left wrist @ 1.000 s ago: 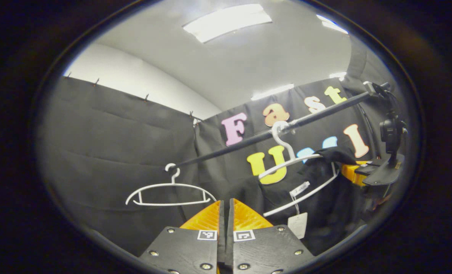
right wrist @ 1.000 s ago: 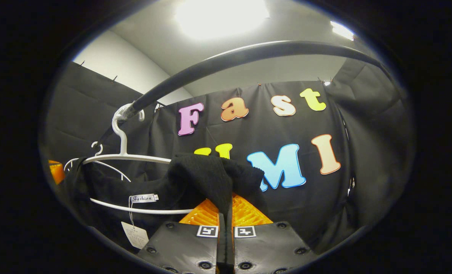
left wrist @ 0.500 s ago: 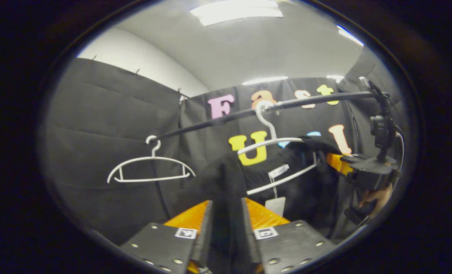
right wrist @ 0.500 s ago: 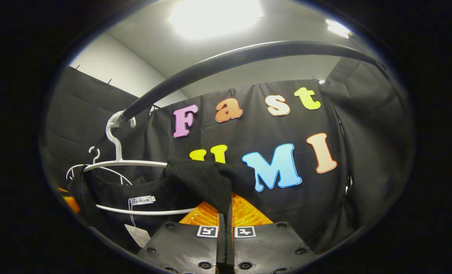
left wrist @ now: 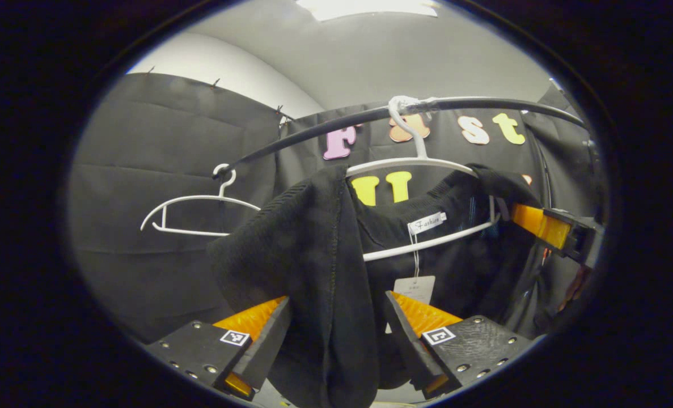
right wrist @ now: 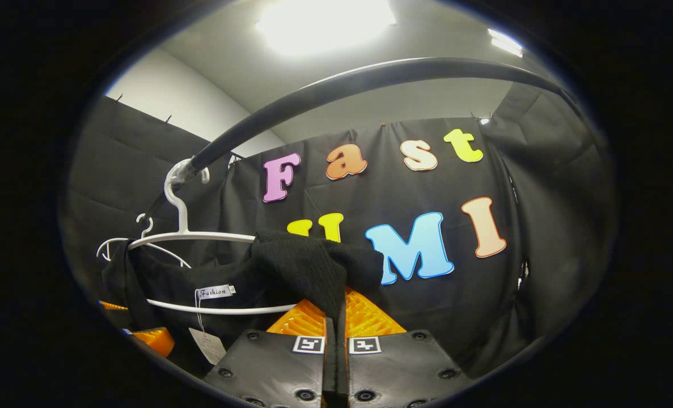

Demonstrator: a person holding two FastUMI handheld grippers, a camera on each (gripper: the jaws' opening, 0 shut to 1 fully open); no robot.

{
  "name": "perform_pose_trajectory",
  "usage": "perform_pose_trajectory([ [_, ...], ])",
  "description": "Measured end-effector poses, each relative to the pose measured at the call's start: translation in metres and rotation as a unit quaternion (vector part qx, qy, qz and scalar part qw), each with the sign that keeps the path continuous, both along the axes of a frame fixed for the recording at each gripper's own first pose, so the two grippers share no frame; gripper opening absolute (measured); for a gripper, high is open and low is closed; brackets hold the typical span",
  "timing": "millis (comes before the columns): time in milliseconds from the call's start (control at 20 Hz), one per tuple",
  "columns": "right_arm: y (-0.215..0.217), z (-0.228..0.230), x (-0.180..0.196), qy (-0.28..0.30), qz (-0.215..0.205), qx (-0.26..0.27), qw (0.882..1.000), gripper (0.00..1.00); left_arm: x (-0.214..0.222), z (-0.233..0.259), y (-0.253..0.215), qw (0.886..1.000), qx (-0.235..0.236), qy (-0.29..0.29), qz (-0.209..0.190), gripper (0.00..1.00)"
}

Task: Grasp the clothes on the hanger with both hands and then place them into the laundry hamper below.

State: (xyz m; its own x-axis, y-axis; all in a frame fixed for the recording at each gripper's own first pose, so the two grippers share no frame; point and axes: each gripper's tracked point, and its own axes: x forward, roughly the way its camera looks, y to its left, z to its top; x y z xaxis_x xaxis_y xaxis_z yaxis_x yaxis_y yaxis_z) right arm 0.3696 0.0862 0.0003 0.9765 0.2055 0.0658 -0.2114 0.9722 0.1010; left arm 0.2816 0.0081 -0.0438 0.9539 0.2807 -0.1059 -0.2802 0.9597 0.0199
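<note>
In the left gripper view, the left gripper [left wrist: 336, 326] had its jaws spread wide, where a second earlier they had been pressed together and clear of the cloth. A fold of the black garment [left wrist: 313, 249] now hung down between them, its left shoulder draped in the gap; neither finger looked pressed onto it yet. The garment itself hung on the white hanger [left wrist: 421, 164], hooked over the black rail [left wrist: 313, 129], with an empty hanger [left wrist: 194, 201] farther along. At the right edge the other gripper reached in at the garment's far shoulder.

In the right gripper view, the right gripper [right wrist: 336, 314] was unchanged over that second: its jaws were closed on the garment's right shoulder [right wrist: 308, 266], bunched cloth rising out from between the fingers. The hanger's hook [right wrist: 178, 190] sat on the rail [right wrist: 370, 76], and the garment's neck label [right wrist: 214, 292] showed below it.

By my judgement, the left side had moved into position for its grasp. Closing there would complete the two-handed hold before lifting the garment off toward the hamper.
</note>
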Motion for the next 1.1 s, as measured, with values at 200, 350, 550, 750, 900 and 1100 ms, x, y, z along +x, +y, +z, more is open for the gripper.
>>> perform_pose_trajectory([
  [200,-0.001,0.000,0.000,-0.002,0.002,-0.003,1.000,0.01,0.008,-0.002,0.008,1.000,0.000,-0.001,0.012,0.94],
  [350,-0.002,-0.001,0.002,0.000,0.001,-0.003,1.000,0.01,0.009,-0.009,0.022,0.999,0.009,0.011,0.035,0.82],
  [550,-0.003,-0.001,0.002,0.001,0.000,-0.005,1.000,0.01,0.006,-0.017,0.032,0.999,-0.005,0.019,0.030,0.31],
  [750,-0.006,-0.003,0.010,0.000,-0.003,-0.012,1.000,0.00,0.003,-0.008,0.029,1.000,-0.004,0.008,0.004,0.01],
  [900,-0.011,-0.002,0.011,-0.001,-0.014,-0.013,1.000,0.01,-0.013,0.018,0.028,0.999,0.037,-0.015,-0.012,0.00],
  [1100,-0.019,0.006,0.019,-0.016,-0.030,-0.014,0.999,0.01,-0.034,0.060,0.033,0.995,0.087,-0.051,-0.014,0.00],
])
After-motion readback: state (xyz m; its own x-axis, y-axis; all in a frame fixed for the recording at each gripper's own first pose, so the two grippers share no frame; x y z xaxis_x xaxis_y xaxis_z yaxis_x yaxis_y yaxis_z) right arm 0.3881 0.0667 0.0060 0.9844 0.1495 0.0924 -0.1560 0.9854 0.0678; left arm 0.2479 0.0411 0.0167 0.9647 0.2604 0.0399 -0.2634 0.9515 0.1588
